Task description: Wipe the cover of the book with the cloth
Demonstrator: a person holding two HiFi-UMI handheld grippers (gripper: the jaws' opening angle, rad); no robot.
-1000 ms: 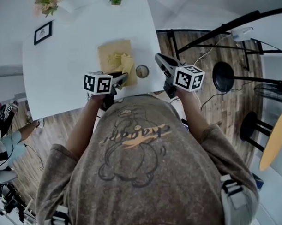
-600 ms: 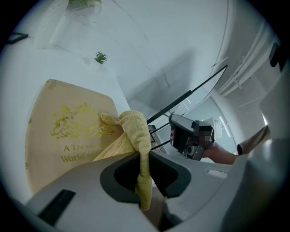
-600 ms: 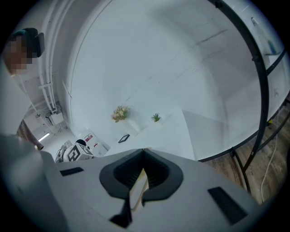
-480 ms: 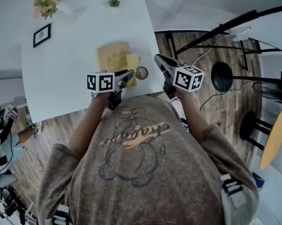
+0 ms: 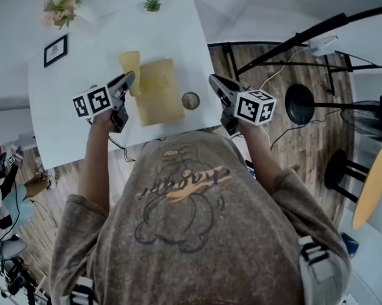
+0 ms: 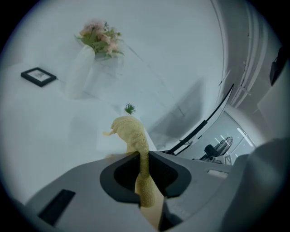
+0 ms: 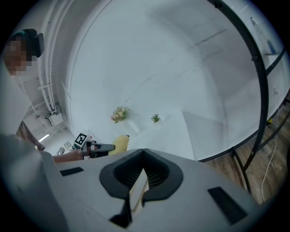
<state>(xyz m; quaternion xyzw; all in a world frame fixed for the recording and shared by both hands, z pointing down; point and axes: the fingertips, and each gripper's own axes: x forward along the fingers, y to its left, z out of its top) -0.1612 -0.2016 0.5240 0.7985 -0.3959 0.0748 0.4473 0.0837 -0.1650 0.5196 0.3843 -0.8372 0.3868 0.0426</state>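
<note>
"Two tongs in play. What's the left one got?"

"Far left there's only the small black picture frame (image 5: 56,48) on the white table (image 5: 74,107), well out of my way. Next come my left tongs (image 5: 128,78), clenched on the yellow towelling cloth (image 5: 130,62). A fold is pinched right between the pads and the rest stands out past the tips."

"Is it on the cover?"

"Not at this moment. The cloth hangs just beside the far left corner of the flat tan book (image 5: 160,94), which lies on the table in front of me, between my two tongs. Whether the cloth brushes the tabletop I can't tell."

"So how do you make this pass count?"

"As I read it, I need to carry it over the cover and tip the tongs down so a broad fold lies flat, not one bunched edge. Then I draw it across with even pressure, overlapping each stroke. Going right, the little round brown-rimmed thing (image 5: 191,100) sits just off the book's right edge, so I'd stop short of it."

"And the right side?"

"My right tongs (image 5: 215,81) are closed on nothing, near the table's right edge. They could pin the book's near corner if it slides."
</note>
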